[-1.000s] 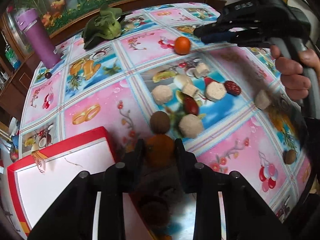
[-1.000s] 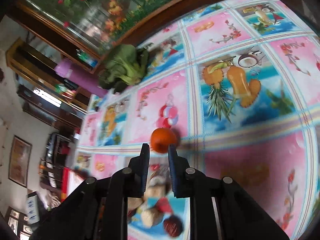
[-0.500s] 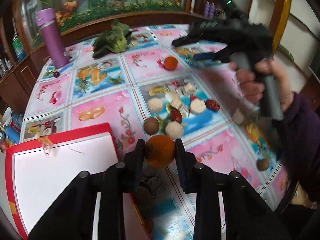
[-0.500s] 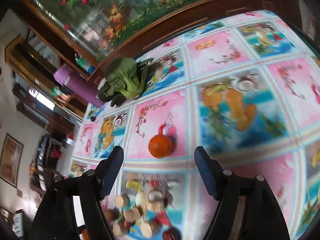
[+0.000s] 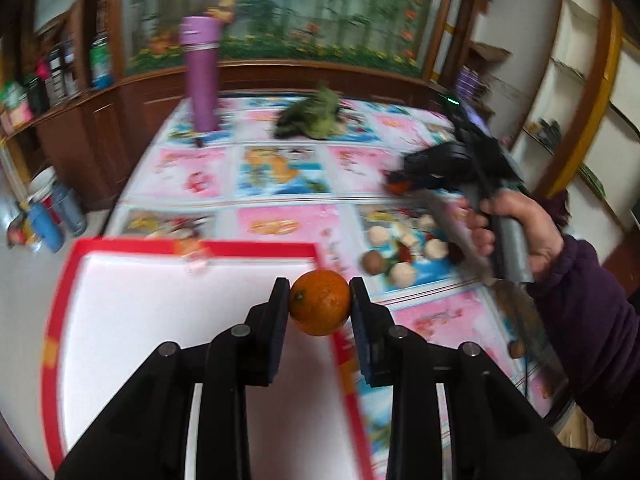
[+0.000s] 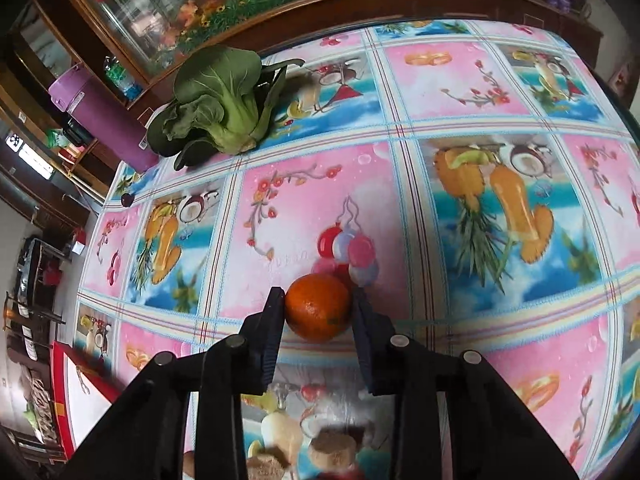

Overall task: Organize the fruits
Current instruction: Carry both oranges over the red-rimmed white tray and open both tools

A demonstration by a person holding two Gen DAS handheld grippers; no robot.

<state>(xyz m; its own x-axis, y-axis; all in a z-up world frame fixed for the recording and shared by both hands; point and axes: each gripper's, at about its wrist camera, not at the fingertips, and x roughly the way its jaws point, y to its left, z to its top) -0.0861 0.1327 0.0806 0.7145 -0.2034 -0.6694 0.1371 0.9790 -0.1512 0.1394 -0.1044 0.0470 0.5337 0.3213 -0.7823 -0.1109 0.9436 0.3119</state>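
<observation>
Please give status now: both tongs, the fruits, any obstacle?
Left tongs shut on orange, above red tray. Right tongs around second orange on the table, grip unconfirmed. No obstacle seen.

Bright daylight from the far window, heavy motion blur in the left view, fisheye bending at the edges

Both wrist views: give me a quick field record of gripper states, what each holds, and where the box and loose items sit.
left gripper: shut on orange, held in the air over the right edge of the red-rimmed box
right gripper: fingers on both sides of second orange, which sits on the tablecloth; firm grip cannot be told
loose pile: pale chunks, red and brown pieces, right of the box
bok choy: far side of the table
purple bottle: upright, far left
</observation>
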